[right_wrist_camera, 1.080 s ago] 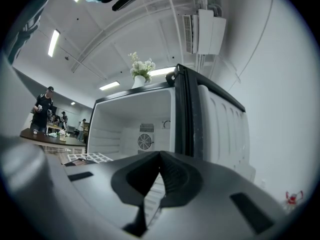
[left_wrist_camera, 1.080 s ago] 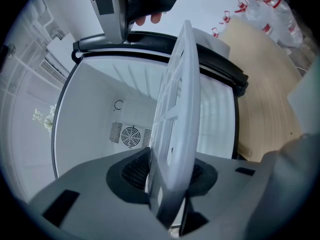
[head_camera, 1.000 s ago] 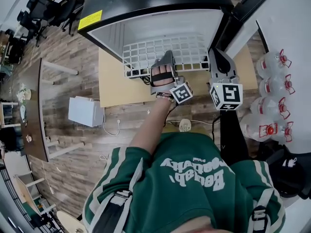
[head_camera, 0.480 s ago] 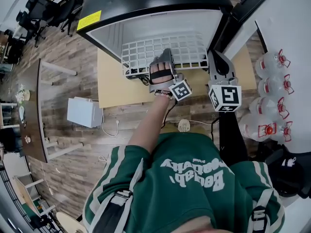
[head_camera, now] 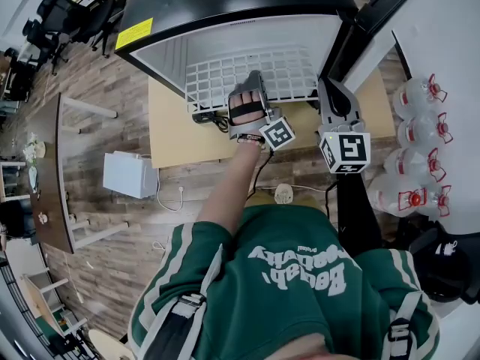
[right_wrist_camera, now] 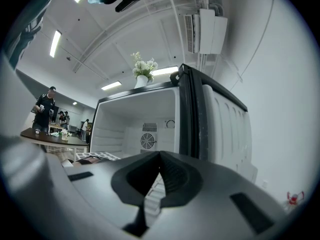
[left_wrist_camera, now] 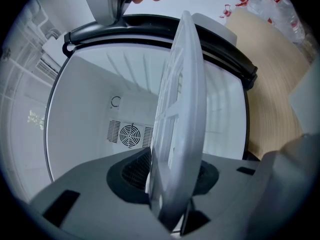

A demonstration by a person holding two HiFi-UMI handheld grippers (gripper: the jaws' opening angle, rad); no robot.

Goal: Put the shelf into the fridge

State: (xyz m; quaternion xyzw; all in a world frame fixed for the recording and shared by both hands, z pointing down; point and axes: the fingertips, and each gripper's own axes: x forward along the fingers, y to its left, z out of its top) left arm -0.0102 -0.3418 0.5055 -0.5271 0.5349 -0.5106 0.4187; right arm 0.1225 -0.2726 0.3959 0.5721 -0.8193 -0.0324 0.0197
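Shelf (head_camera: pixel 247 73) partway inside fridge (head_camera: pixel 225 6); bottles (head_camera: pixel 421 133) rightward.

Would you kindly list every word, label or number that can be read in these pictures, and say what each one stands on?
No text here can be read with certainty.
Yellow label on the fridge top: print too small to read.
White lettering on the person's green shirt: upside down and warped, not legible.
Marker cubes: black-and-white square patterns only, no words.
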